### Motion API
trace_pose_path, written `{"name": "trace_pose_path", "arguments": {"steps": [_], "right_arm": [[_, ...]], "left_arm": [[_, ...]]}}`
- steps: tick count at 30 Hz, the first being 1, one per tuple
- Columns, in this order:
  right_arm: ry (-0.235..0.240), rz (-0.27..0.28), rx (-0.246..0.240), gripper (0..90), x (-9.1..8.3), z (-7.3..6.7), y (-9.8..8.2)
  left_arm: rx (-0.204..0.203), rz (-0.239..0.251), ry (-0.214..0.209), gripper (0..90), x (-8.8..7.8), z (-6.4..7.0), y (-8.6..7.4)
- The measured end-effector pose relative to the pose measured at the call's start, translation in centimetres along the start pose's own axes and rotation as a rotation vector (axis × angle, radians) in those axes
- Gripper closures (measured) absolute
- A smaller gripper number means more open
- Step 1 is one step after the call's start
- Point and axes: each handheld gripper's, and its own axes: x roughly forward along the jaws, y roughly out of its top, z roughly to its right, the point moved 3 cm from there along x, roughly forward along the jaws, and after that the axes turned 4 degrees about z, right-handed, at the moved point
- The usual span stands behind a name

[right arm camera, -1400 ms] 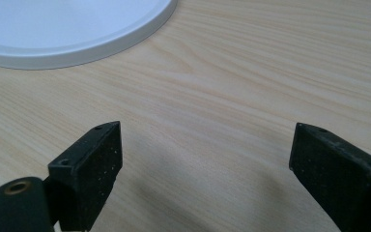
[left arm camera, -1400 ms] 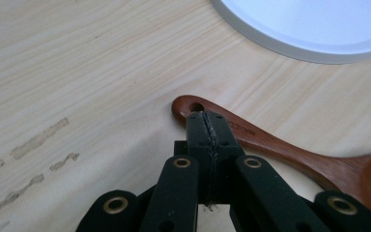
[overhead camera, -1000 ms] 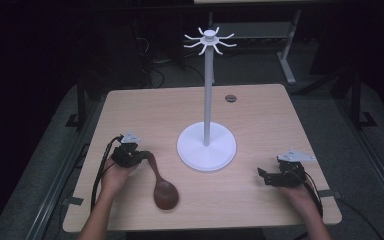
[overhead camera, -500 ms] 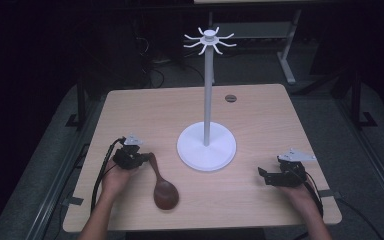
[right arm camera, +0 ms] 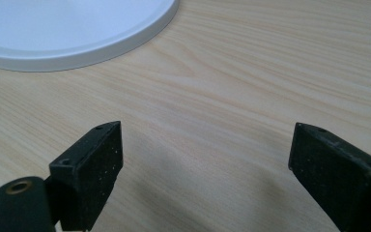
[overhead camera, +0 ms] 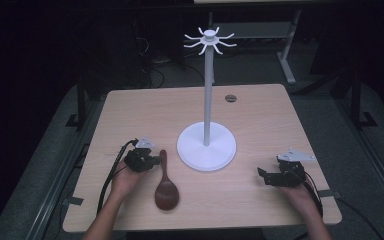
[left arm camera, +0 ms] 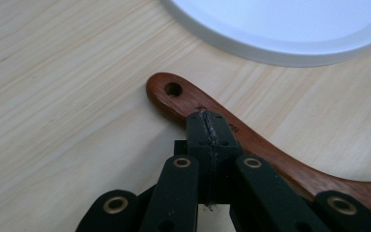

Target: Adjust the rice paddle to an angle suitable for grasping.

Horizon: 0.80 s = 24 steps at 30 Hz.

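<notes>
A dark brown wooden spoon [overhead camera: 166, 187] lies flat on the table, bowl toward the near edge, handle pointing at the white stand's round base [overhead camera: 206, 150]. My left gripper [overhead camera: 152, 161] is at the spoon's handle end. In the left gripper view its jaws are pressed together with nothing between them, and their tips [left arm camera: 206, 121] sit over the handle [left arm camera: 270, 150] just behind its hanging hole. My right gripper [overhead camera: 262, 175] rests low on the table's right side, open, with bare wood between its fingers [right arm camera: 205, 159].
The stand's thin pole carries a ring of white hooks [overhead camera: 209, 40] high above the table. Its base edge [right arm camera: 67, 29] lies ahead of the right gripper. A small round grommet [overhead camera: 230, 98] sits near the table's [overhead camera: 145, 110] far edge. Cables trail off the near edge.
My left gripper has slid a little to the right and toward the near edge, up against the spoon's handle. The right gripper and the spoon have kept still.
</notes>
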Motion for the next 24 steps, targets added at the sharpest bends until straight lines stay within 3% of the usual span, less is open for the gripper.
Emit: {"name": "trace_pose_path", "arguments": {"steps": [3,4,6,15,16,21,22,24], "right_arm": [[0.000,0.000,0.000,11.8,0.0,0.0,0.0],[-0.001,0.000,0.000,11.8,0.0,0.0,0.0],[0.000,0.001,-0.001,11.8,0.0,0.0,0.0],[0.000,0.000,-0.001,11.8,-0.1,0.0,0.0],[-0.001,0.000,0.000,11.9,-0.1,0.0,0.0],[0.001,-0.002,0.004,11.8,-0.1,0.0,0.0],[0.001,-0.002,0.003,11.8,-0.1,0.0,0.0],[0.001,0.001,0.003,11.8,-0.1,0.0,0.0]], "left_arm": [[0.008,0.007,-0.002,89.6,0.2,0.4,0.1],[0.033,-0.003,-0.004,89.6,0.3,0.6,0.3],[0.019,-0.002,-0.018,89.6,0.4,1.0,0.3],[0.043,-0.005,-0.034,89.6,0.5,1.8,0.8],[0.026,-0.001,-0.039,89.6,0.3,2.1,0.9],[0.038,-0.010,-0.076,89.6,-0.5,4.0,1.4],[0.050,-0.025,-0.108,89.7,-0.8,5.5,1.6],[0.061,-0.033,-0.131,89.6,-1.0,6.6,1.6]]}}
